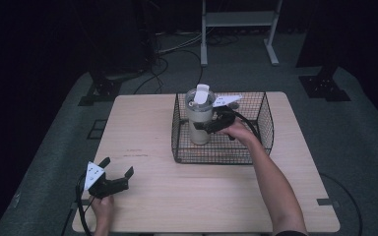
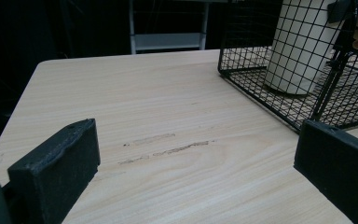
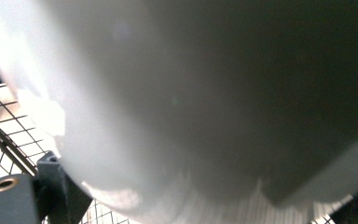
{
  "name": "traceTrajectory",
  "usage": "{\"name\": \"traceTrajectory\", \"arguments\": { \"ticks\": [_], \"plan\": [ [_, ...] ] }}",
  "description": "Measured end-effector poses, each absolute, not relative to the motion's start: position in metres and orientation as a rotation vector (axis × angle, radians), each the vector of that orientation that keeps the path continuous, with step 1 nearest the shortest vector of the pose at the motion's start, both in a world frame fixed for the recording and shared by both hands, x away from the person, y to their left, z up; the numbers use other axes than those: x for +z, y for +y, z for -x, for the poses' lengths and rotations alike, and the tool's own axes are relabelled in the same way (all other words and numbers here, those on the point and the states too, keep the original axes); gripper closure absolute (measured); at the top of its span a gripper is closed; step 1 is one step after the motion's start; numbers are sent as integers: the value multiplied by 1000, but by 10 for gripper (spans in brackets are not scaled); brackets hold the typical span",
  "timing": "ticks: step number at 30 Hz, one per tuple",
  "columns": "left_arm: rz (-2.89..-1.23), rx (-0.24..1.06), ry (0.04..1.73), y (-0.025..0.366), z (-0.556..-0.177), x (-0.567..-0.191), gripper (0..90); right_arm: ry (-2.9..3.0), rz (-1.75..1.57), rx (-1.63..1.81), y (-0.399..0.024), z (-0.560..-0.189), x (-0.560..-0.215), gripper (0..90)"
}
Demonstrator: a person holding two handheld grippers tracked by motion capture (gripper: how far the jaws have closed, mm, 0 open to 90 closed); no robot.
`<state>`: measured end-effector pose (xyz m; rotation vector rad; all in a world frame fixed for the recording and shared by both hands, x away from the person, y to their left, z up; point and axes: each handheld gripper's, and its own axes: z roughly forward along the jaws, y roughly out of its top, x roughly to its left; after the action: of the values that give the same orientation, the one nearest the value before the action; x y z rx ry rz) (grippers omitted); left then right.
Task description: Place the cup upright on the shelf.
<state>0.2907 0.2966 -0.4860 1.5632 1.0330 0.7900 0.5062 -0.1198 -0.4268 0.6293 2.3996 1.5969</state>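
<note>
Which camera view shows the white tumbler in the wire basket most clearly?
The high view: it shows the whole tumbler upright in the wire basket, lid on. The left gripper view shows its lower body through the mesh. The right gripper view shows a blurred close-up of its wall.

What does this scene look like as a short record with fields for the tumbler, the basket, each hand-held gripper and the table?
tumbler: pale tumbler with lid, upright inside the basket, at its left side
basket: black wire basket on the far middle of the table
right hand-held gripper: right hand-held gripper reaches into the basket, jaws on either side of the tumbler's body
left hand-held gripper: left hand-held gripper near the table's front left corner, jaws wide apart, holding nothing
table: light wooden table, faint scuff marks ahead of the left hand-held gripper
</note>
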Motion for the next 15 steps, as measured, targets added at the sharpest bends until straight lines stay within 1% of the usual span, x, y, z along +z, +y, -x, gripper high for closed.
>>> {"name": "traceTrajectory", "arguments": {
  "ticks": [15],
  "plan": [
    [-1567,792,1034,296,-290,-486,0,2397,-619,1594,-124,-503,-426,58]
  ]
}}
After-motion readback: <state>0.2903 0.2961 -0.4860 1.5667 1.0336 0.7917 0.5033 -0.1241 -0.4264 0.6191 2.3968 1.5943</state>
